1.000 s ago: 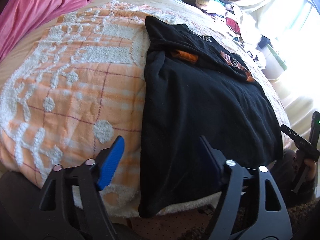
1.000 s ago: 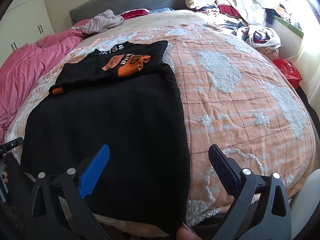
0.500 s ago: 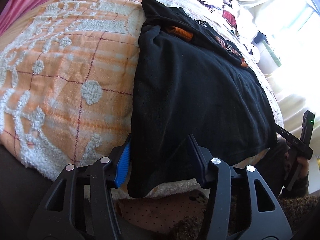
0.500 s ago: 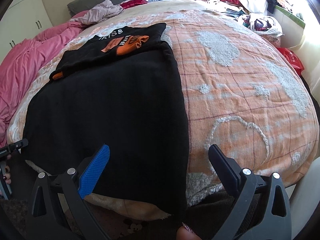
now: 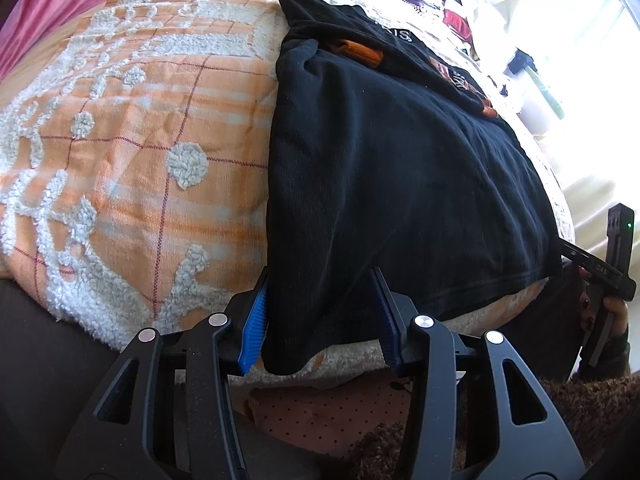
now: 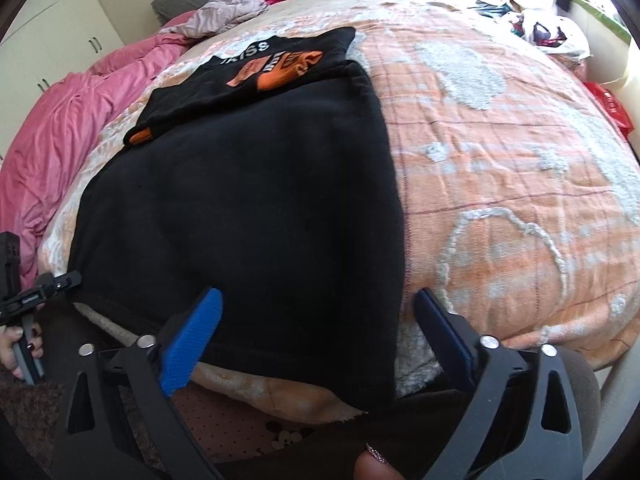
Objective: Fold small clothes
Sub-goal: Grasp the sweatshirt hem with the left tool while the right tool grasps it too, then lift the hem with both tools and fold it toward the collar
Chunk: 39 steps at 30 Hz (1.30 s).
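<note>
Shirt: the black cotton shirt with orange print [image 5: 392,184] lies flat on the orange checked fluffy blanket [image 5: 132,140], its hem hanging over the near edge at 6 o'clock.
Left gripper [image 5: 318,316]: closing around the hem's left corner, pads not yet pinching.
Right gripper [image 6: 316,332]: closing, still wide, around the right corner.
Change: both jaws were wider a second ago.
</note>
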Tool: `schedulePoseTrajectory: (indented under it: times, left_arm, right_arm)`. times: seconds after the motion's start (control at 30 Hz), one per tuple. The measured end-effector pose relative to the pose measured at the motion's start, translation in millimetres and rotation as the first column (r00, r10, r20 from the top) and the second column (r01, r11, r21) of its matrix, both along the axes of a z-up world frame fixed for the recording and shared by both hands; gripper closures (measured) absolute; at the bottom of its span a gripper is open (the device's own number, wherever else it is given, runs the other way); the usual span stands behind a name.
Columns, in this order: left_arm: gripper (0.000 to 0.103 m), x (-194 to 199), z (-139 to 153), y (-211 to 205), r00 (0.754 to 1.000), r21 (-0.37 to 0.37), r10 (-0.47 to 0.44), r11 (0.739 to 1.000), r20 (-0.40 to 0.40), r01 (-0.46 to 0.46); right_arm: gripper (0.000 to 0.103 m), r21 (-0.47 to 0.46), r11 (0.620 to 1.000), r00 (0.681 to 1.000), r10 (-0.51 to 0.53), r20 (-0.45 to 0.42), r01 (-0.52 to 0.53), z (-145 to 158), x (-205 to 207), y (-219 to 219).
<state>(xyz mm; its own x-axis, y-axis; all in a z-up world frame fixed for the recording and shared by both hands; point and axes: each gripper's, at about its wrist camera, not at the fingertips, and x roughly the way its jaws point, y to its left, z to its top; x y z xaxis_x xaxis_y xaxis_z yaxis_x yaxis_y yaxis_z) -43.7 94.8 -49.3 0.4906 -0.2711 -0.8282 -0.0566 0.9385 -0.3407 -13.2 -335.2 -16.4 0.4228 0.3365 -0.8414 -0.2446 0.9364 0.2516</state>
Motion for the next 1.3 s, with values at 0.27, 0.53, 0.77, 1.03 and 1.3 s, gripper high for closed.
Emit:
schedulePoseTrajectory:
  times: [0.27,0.53,0.77,1.03,1.3]
  left_arm:
    - [0.065,-1,-3,1,1.0,-0.012,0.006,1.0,-0.009,-0.006]
    - [0.066,1,-6,5,1.0,-0.041,0.025,0.999,-0.017,-0.026]
    - [0.085,1,-1,6,0.999,-0.02,0.034,0.999,-0.017,-0.034]
    - [0.1,-3,18,10,0.999,-0.08,0.022,0.997,0.046,-0.018]
    - [0.101,8,60,23,0.985,-0.107,0.032,0.994,0.171,-0.013]
  right_arm:
    - [0.075,0.037,0.999,1.0,0.02,0.01,-0.021,3,-4,-10]
    - [0.094,0.108,0.993,0.997,0.03,0.068,-0.037,15,-6,-20]
    - [0.095,0.158,0.987,0.992,0.015,0.128,-0.035,31,-4,-21]
    - [0.096,0.213,0.977,0.985,-0.032,0.172,-0.005,45,0,-29]
    - [0.096,0.244,0.97,0.964,-0.078,0.253,0.014,70,5,-37]
